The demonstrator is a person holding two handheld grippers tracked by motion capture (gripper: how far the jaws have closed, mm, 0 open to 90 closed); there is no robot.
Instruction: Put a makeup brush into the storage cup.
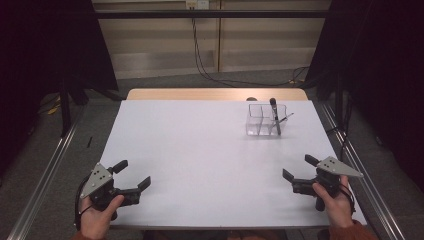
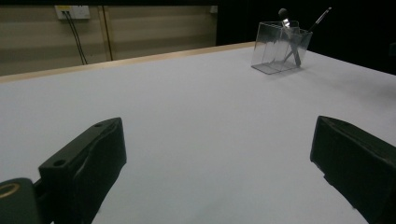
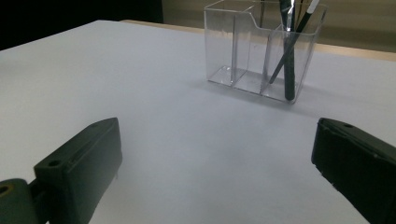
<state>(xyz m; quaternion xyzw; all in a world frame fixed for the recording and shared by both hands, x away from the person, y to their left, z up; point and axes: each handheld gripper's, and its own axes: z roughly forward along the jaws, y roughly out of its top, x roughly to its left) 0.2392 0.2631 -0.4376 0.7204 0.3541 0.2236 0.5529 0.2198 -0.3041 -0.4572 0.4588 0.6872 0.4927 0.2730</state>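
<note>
Left gripper: jaws spread wide, holding nothing, at near left corner of white table, well apart from clear plastic organizer. Right gripper: jaws likewise parted, empty, near side of organizer, apart from it. Organizer: upright toward far right of table, divided into compartments. Black makeup brush and thinner brush leaning in its rightmost compartment.

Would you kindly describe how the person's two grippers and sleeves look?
Both the left claw and right claw are black, each with two blocky jaws, a pistol-style handle and a grey three-cornered plate on top. A dark cable trails from each. The sleeves are rust-orange.
</note>
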